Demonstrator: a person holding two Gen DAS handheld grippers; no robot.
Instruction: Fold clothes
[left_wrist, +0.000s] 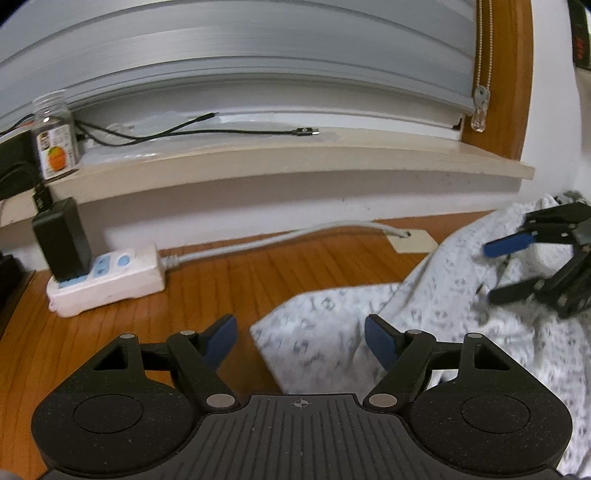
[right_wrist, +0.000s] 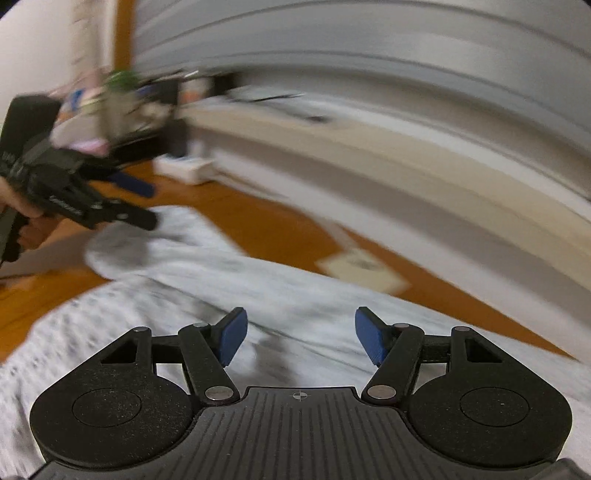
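I am holding the left claw (left_wrist: 301, 339) spread wide, nothing between its blue pads (left_wrist: 380, 343) — it is hovering over the near corner of the cloth (left_wrist: 332, 332). The cloth, white with a small grey print, is lying rumpled on the wooden worktop (left_wrist: 236, 280), spreading from that corner off to the right. My right claw (right_wrist: 299, 341) is also standing apart and empty, hanging above the cloth; in the left view it is showing at the right edge, over the cloth's far side. The right view is smeared with blur. Behind the cloth a white power strip (left_wrist: 110, 280) with a black adapter (left_wrist: 62, 240) is sitting near the wall, and a jar (left_wrist: 55, 140) is standing on the sill.
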